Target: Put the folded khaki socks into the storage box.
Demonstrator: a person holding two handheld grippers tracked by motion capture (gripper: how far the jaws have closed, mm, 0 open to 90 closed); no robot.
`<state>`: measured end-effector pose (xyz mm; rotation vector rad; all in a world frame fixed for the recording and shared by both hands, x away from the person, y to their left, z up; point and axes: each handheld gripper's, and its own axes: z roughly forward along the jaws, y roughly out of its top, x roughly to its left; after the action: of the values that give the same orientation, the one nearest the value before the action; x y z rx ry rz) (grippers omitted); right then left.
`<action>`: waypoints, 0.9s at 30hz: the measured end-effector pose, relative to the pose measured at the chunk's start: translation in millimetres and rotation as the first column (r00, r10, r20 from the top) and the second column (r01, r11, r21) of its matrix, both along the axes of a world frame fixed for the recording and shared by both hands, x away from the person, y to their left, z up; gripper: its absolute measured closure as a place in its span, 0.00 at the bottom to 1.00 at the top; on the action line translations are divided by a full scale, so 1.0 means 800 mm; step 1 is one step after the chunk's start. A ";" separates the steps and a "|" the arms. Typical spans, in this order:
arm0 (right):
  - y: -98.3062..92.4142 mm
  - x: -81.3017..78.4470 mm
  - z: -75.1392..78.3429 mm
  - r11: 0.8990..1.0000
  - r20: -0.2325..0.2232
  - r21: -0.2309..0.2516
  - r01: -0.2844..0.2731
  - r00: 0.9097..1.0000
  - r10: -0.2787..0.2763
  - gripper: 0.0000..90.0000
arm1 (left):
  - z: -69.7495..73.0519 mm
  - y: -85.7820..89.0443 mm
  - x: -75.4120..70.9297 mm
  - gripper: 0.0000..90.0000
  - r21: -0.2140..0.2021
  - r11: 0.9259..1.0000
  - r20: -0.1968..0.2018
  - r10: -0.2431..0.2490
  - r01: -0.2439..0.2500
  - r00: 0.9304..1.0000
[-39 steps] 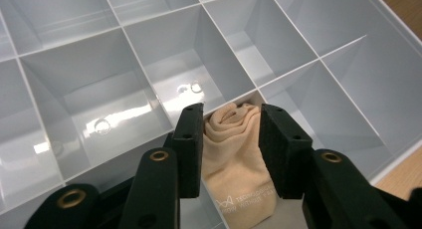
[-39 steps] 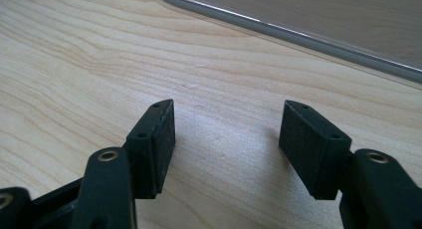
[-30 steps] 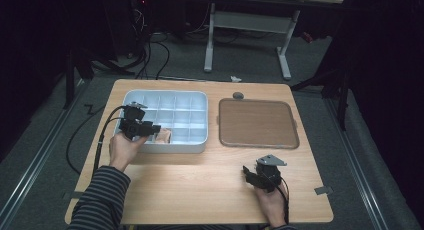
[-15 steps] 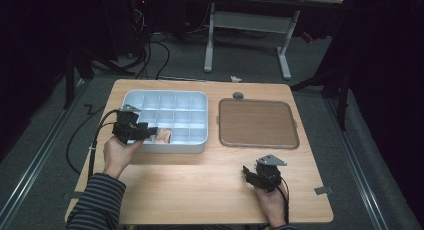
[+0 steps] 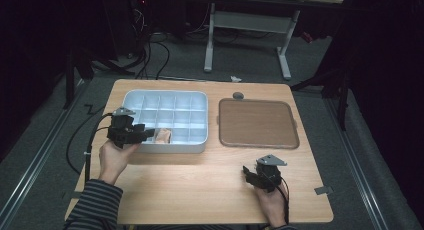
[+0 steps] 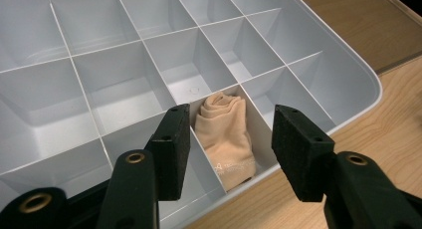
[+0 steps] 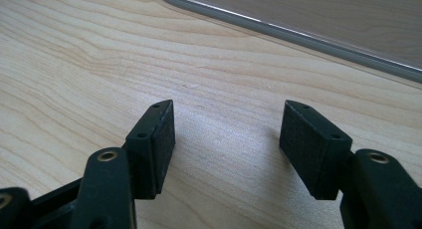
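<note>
The rolled sock [image 6: 225, 139] lies in a front-row compartment of the grey tray [image 6: 348, 74], its long axis running straight away from the left gripper [image 6: 231, 142], rolled end farthest. That gripper's jaws have just been opening and now stand spread either side of the sock, not touching it. The right gripper [image 7: 226, 139] rests low over the table [image 7: 99, 64], level, jaws spread with nothing between them.

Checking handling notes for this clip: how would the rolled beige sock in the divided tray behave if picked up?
The rolled beige sock looks soft and creased, so it would probably squash and flop, perhaps unrolling. It seems light. Knit fabric likely grips well, and the compartment walls of the divided tray should stop it rolling.
</note>
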<state>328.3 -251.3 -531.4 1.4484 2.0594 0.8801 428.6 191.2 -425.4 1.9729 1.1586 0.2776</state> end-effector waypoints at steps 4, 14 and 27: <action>0.000 0.000 0.000 1.000 -0.001 -0.001 0.001 1.000 -0.001 0.43 | 0.002 0.003 -0.006 0.56 -0.005 1.000 0.012 0.002 -0.002 1.000; 0.000 0.000 0.000 1.000 -0.001 0.000 0.000 1.000 0.000 0.43 | -0.001 0.008 -0.021 0.55 -0.039 0.999 0.008 -0.004 0.004 1.000; 0.001 0.000 0.000 1.000 0.000 -0.003 0.001 1.000 -0.001 0.43 | -0.007 0.020 -0.044 0.55 -0.078 0.997 0.027 0.004 -0.002 1.000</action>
<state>328.2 -250.6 -531.4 1.4475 2.0591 0.8758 393.6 207.4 -431.4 1.8942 1.1385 0.2562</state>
